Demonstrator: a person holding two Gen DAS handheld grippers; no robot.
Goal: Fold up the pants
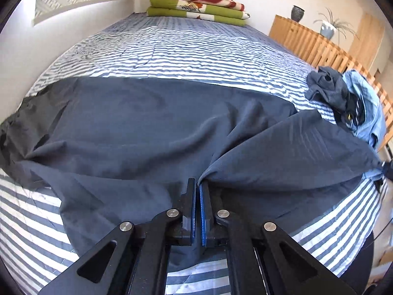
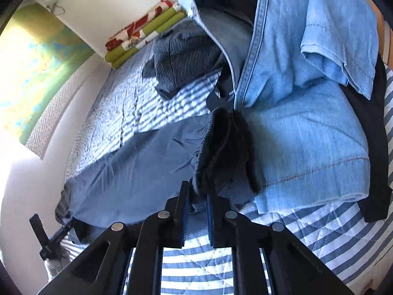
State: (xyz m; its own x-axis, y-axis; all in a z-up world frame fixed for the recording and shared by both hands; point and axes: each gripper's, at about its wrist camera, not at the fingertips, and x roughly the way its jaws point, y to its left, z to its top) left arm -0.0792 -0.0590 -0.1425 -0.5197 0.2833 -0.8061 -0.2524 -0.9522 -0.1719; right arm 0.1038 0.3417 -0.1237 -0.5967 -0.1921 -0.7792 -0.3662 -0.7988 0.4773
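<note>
gripping the dark grey pants [image 1: 147, 132] at two points was the step in hand, judged from how the fabric lay. the pants were spread across the striped bed cover [image 1: 186, 49], one leg flat and running toward the wall side, the other leg bunched over toward the pile of clothes.

left tongs [image 1: 197, 184]: the jaws stood together, clamped on a fold of the pants at the near edge where the two legs met. creases in the fabric converged on the tips, which suggested tension in the cloth.

right tongs [image 2: 197, 191]: the jaws stood nearly together, with a narrow gap at the blue pads. a dark gathered edge of the pants [image 2: 221, 147], apparently the elastic waistband, sat between the tips and rose above them. the pads appeared to press on this cloth, though the contact itself was partly hidden by the fabric.

the left tongs also showed small at the lower left of the right wrist view, at the far end of the grey cloth.

light blue denim jeans [image 2: 307, 132] lay just beside the waistband and overlapped the far end of the pants; a dark striped garment [image 2: 181, 59] lay farther up the bed. folded green blankets [image 1: 196, 7] sat at the head end.

the next move likely called for lifting both held points together, drawing the pants clear of the jeans, and laying one leg over the other without dragging neighbouring garments along.
</note>
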